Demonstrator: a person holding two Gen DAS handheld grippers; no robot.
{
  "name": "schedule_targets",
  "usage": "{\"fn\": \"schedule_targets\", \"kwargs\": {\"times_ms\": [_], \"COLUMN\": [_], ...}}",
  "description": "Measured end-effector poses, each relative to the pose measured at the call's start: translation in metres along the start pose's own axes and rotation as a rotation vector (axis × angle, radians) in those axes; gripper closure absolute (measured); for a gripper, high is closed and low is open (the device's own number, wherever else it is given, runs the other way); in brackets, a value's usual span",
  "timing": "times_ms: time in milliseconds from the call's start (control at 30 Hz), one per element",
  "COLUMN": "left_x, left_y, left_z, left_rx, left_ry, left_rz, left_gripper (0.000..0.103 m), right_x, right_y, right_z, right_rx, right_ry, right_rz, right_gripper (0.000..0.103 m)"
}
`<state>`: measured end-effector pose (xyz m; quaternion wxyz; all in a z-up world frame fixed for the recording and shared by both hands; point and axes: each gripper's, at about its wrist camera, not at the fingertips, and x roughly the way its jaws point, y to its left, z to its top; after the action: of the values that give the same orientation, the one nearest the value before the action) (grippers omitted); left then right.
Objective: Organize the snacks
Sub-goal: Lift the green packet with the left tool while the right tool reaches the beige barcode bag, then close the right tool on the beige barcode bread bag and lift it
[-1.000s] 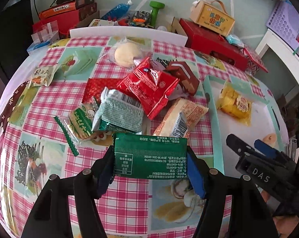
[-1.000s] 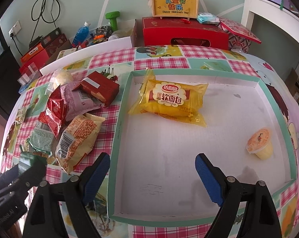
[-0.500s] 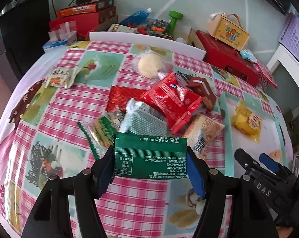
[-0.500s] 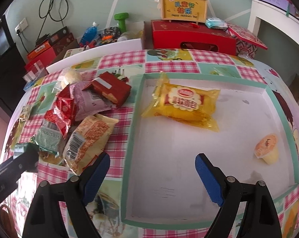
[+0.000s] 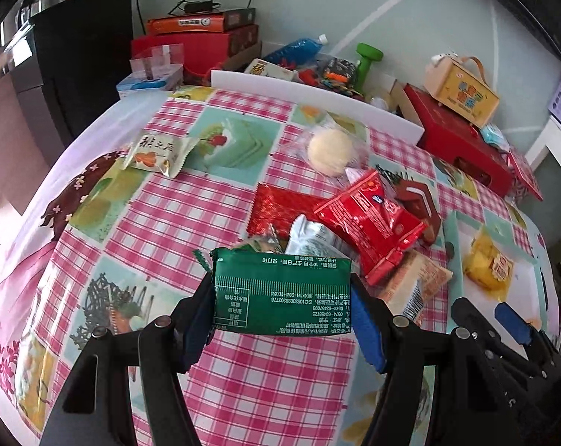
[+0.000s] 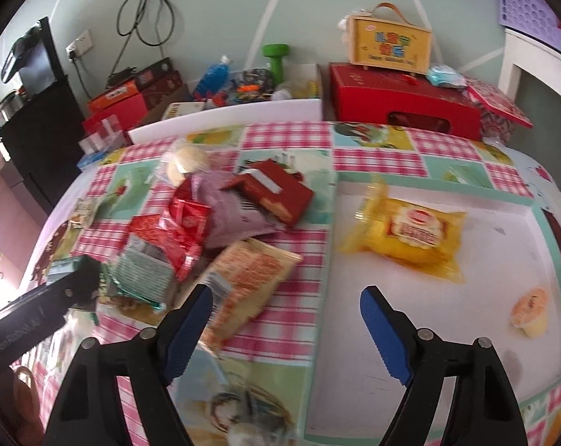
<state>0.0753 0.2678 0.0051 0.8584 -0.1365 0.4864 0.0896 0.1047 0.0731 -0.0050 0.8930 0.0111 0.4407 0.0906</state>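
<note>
My left gripper (image 5: 280, 319) is shut on a dark green snack packet (image 5: 282, 293), held above the checked tablecloth. Behind it lies a pile of snacks: a red packet (image 5: 369, 219), a silver-green packet (image 5: 313, 239), an orange-printed packet (image 5: 416, 284) and a round bun (image 5: 330, 150). My right gripper (image 6: 286, 329) is open over the left rim of the white tray (image 6: 392, 334). The tray holds a yellow bread packet (image 6: 410, 238) and a jelly cup (image 6: 531, 312). The orange-printed packet (image 6: 243, 278) lies just beyond the right gripper's left finger (image 6: 187, 334).
A pale green packet (image 5: 157, 152) lies alone at the table's far left. Red boxes (image 6: 403, 104), a yellow carry box (image 6: 390, 42), a green dumbbell (image 6: 276, 59) and a blue bottle (image 5: 299, 48) crowd the back beyond a white board (image 5: 317, 96). A dark cabinet (image 5: 76, 63) stands left.
My left gripper has risen and pulled back with the green packet, so the pile looks smaller. The right gripper has shifted left, from over the tray's middle to its left rim.
</note>
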Motion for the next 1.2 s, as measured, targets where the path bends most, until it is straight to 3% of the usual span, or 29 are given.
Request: {"fn": "schedule_targets", "kwargs": {"times_ms": [333, 567, 900, 1200], "left_x": [0.005, 0.014, 0.017, 0.016], "left_y": [0.005, 0.002, 0.001, 0.001], "left_z": [0.004, 0.002, 0.001, 0.001], "left_rx": [-0.015, -0.008, -0.003, -0.002], "left_ry": [-0.002, 0.018, 0.022, 0.019], "left_rz": [0.006, 0.012, 0.016, 0.018], "left_gripper": [0.035, 0.035, 0.035, 0.035], "right_x": [0.039, 0.051, 0.046, 0.040], "right_y": [0.019, 0.023, 0.017, 0.011], "right_z": [-0.004, -0.007, -0.007, -0.006], "right_rx": [0.010, 0.018, 0.041, 0.047], "right_ry": [0.077, 0.105, 0.082, 0.061], "right_rz": [0.036, 0.081, 0.103, 0.109], "right_gripper": [0.023, 0.039, 0.053, 0.059]}}
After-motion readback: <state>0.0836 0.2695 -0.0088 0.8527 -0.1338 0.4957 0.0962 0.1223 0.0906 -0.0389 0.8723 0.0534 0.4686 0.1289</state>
